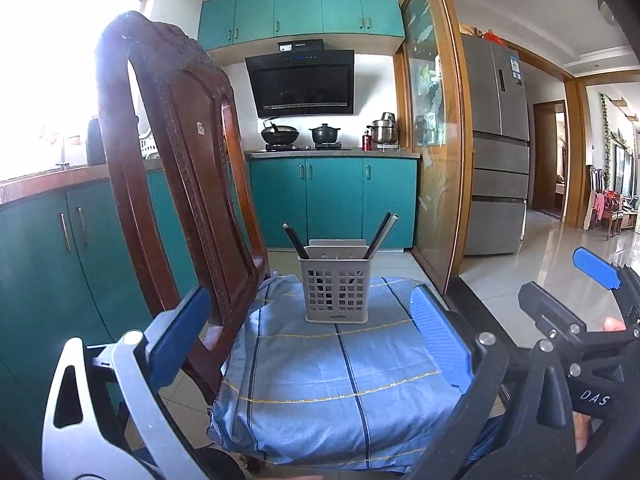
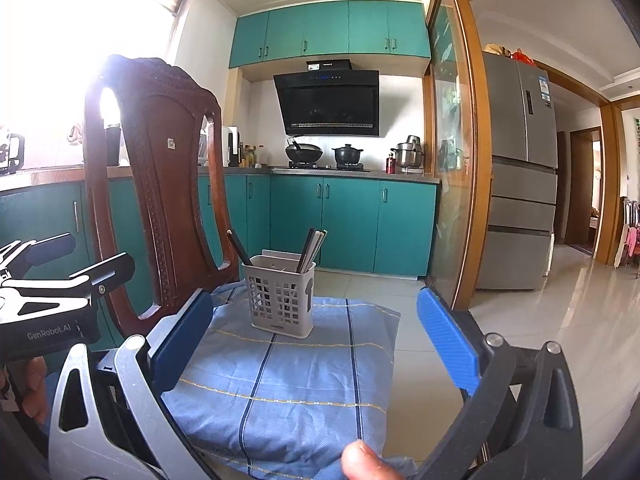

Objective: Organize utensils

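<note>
Left wrist view: left gripper (image 1: 308, 340) fingers apart, empty; utensil basket (image 1: 337, 294) with chopsticks (image 1: 379, 235) ahead between fingers. Right gripper (image 2: 316, 348) likewise spread, empty.

At the centre of your view stands a pale grey utensil basket (image 1: 337, 295) with a square-grid lattice, and dark chopsticks (image 1: 295, 241) lean out of it. Beneath it lies a light blue cloth (image 1: 340, 384) crossed by dark blue, white and yellow lines. At the left is your dark reddish-brown carved chair (image 1: 188, 152). Your gripper pads (image 2: 448, 344) are bright blue. Teal cabinets (image 1: 332, 200) fill the background, with a black range hood (image 1: 302, 82) above them.
</note>
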{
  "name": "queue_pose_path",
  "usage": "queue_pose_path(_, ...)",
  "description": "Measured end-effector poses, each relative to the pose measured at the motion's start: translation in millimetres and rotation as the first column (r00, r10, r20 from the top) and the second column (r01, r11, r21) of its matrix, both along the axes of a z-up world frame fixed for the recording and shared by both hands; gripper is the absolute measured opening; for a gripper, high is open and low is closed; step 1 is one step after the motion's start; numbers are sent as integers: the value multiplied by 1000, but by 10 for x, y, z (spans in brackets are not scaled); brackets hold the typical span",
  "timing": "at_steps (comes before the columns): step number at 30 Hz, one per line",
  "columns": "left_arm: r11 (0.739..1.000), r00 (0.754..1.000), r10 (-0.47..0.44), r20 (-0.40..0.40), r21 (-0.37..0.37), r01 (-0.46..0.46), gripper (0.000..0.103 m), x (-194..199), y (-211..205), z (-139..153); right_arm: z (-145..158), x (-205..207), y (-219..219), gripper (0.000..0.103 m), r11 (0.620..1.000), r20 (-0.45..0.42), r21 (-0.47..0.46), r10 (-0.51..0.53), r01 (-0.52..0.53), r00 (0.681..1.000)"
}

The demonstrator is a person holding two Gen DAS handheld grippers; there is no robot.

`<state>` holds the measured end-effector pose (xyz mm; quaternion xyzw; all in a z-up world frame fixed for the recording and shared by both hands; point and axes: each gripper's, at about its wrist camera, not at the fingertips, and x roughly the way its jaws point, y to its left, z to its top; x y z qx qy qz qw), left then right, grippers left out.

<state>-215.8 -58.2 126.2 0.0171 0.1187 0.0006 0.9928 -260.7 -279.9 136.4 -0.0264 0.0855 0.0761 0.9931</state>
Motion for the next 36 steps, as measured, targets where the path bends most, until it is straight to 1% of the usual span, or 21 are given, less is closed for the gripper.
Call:
queue_pose_path(8, 1000, 1000, -3, -4, 1, 3, 99, -12, -26, 5, -2, -1, 6, 100, 1000, -2, 0, 0, 0, 1000)
queue_pose_path(12, 1000, 1000, -3, -6, -11, 3, 99, -19, -12, 10, -1, -2, 8, 100, 1000, -2, 1, 2, -2, 1000)
queue_pose_path(23, 1000, 1000, 20, -13, -2, -20, 99, -25, 1, 2, -18, 19, 14, 100, 1000, -6, -4, 11, -11, 1000)
queue_pose_path(30, 1000, 1000, 14, -12, -19, -14, 99, -22, 35, -19, -58, 60, 21, 100, 1000, -19, -6, 14, -14, 1000)
queue_pose_path(33, 1000, 999, 11, -35, -20, -12, 99, 49, 46, -48, -84, 108, 4, 100, 1000, -32, -4, 10, -11, 999)
queue_pose_path(35, 1000, 997, 1, -83, -26, -3, 99, 163, 49, -95, -137, 265, -12, 100, 1000, -83, -6, -14, 13, 996)
queue_pose_path(36, 999, 992, -15, -122, -39, 11, 99, 267, 53, -144, -191, 409, -31, 100, 999, -132, -10, -38, 37, 990)
